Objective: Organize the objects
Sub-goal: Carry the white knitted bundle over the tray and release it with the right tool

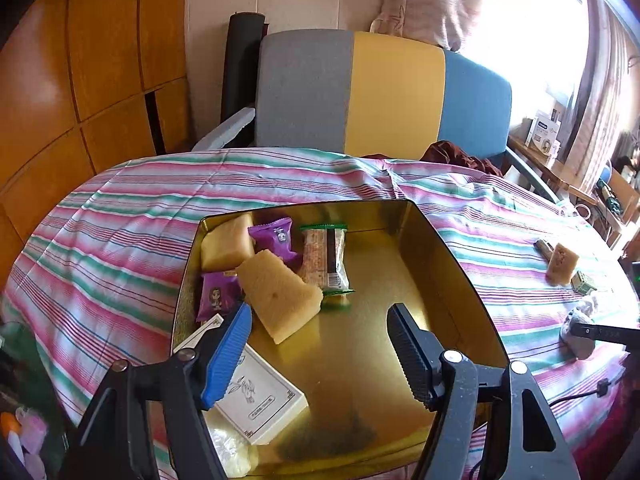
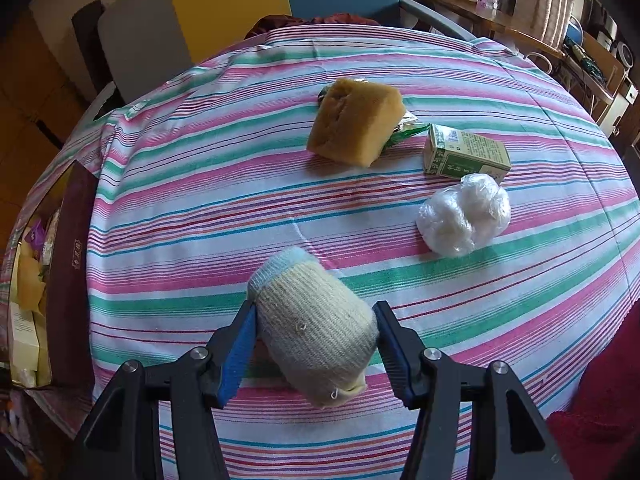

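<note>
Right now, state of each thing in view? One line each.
Left gripper: jaws open, empty, over the tin.
Right gripper: jaws shut on the knitted roll.
Knitted roll: gripped, lying tilted on the cloth.
Gold tin: lidless, part filled with snacks.
Sponge block: loose on the cloth, propped on a green wrapper.
Green box: closed, lying flat.
Plastic wad: crumpled, loose on the cloth.

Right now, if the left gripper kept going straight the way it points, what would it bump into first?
Probably the bare gold floor of the tin. The left gripper is open and empty above it, with the yellow sponge just off to one side. Depth is hard to judge here.
</note>
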Tool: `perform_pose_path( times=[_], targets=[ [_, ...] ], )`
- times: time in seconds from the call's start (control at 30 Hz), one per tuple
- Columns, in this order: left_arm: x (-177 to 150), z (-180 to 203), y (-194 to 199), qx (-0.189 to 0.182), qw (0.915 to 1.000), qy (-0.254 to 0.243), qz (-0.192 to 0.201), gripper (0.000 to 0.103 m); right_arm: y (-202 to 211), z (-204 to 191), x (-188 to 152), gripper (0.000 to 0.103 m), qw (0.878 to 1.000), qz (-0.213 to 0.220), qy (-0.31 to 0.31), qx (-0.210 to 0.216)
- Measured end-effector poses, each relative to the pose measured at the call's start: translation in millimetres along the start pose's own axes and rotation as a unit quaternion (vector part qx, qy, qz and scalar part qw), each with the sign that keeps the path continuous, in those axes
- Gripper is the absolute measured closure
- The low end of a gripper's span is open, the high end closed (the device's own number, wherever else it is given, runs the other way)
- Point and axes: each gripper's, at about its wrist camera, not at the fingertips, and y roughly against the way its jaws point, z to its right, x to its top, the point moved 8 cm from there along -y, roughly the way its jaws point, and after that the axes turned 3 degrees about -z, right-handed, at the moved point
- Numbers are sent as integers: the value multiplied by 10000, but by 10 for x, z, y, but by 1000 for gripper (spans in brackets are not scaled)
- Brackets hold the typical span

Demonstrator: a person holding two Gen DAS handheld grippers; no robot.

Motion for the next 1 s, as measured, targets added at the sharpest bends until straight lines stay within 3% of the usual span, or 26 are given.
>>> perform_pose_path(
  times=[0.27,0.43,0.6,0.8,1.0],
  targets=[
    [-76,-106,13,7,9999,116,-55,32,242,-574,-17,44,9975,192,172,663],
    [-85,-203,73,5,9997,237,20,32,486,-1243,44,44,9898,370,687,1192],
    [-102,-436,152,86,9986,508,120,32,705,-2025,36,44,9742,408,1261,1828],
    [-205,-825,228,333,9953,902,137,32,544,-2935,-84,44,9550,-44,1789,2366],
    [-335,-1148,255,538,9912,1206,56,32,-65,-3389,-143,44,9630,-740,1528,2091]
  ],
)
